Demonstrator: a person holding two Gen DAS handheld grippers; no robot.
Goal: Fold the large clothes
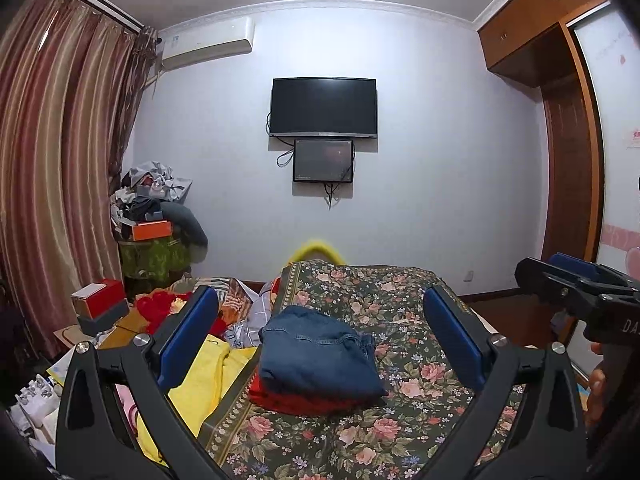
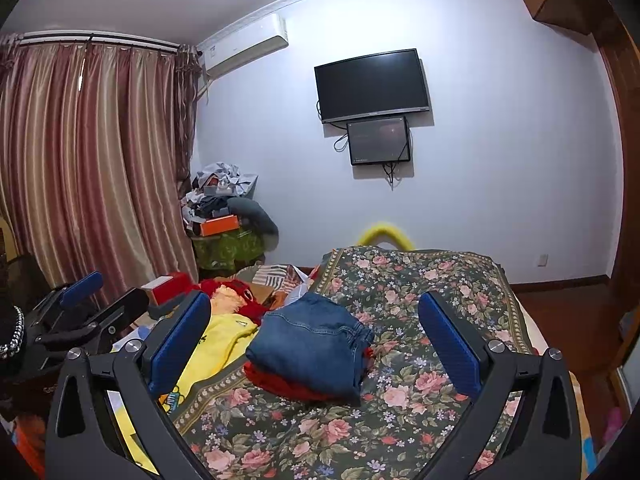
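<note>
Black gripper frames, blue fingers [image 2: 180,344], silver screws, chain bracelet [image 2: 16,332]

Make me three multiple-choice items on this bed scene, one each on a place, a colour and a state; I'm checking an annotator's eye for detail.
1. Where do the folded jeans lie?
A. On a folded red garment on the floral bedspread
B. On the floor by the curtain
C. Hanging from the television

2. What colour is the garment spread to the left of the stack?
A. Green
B. Yellow
C. White

3. How do the jaws of the right gripper stand?
A. Shut on the jeans
B. Shut on nothing
C. Wide open, holding nothing

Answers:
1 A: red cloth shows under the jeans' lower edge, with the bedspread beneath.
2 B: the yellow garment lies beside the stack.
3 C: both blue pads stand far apart, clear of the jeans.
</note>
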